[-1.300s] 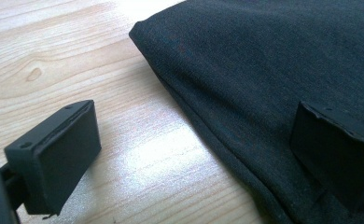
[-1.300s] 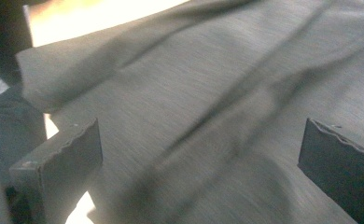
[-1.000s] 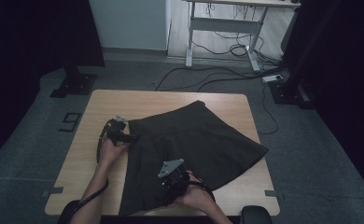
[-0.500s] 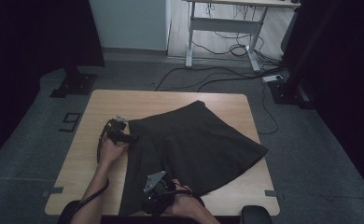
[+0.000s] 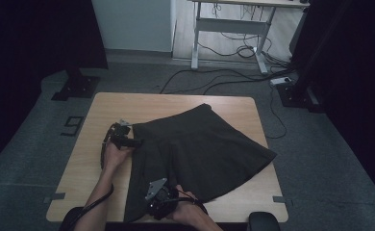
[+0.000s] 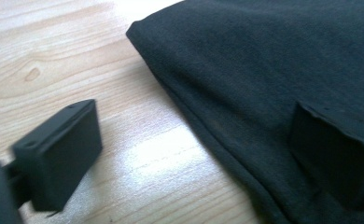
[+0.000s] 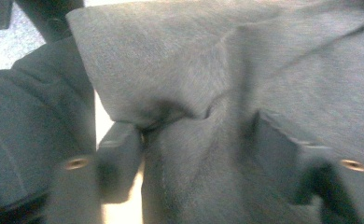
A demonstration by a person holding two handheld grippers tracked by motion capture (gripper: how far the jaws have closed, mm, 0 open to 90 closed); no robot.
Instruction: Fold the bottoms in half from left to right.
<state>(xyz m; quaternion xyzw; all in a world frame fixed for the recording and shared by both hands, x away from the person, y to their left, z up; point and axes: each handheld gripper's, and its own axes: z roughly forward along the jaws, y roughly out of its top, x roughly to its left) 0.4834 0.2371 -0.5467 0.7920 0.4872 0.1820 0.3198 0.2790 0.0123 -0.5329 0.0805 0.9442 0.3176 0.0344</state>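
A black skirt [image 5: 205, 144] lies spread on the wooden table [image 5: 176, 103]. My left gripper [image 5: 128, 141] rests at the waistband's left corner. In the left gripper view its jaws [image 6: 194, 144] stand wide and have just been closing a little. One jaw is over bare wood [image 6: 54, 56], the other over the skirt [image 6: 273, 60], with the cloth's edge between them. My right gripper [image 5: 152, 206] is at the skirt's near hem. Its jaws [image 7: 199, 154] have just been closing, and a bunched fold of skirt [image 7: 194, 56] sits in the gap between them.
The right half of the skirt reaches the table's right edge. Behind the table stands a white-legged desk [image 5: 229, 29] with cables [image 5: 214, 79] across the floor. A black stand base [image 5: 75, 86] sits at back left, and a dark chair part [image 5: 262, 221] at the near edge.
My right gripper has moved left and nearer the table's front edge, down onto the skirt's hem, and its jaws are narrower. The left hand has stayed put.
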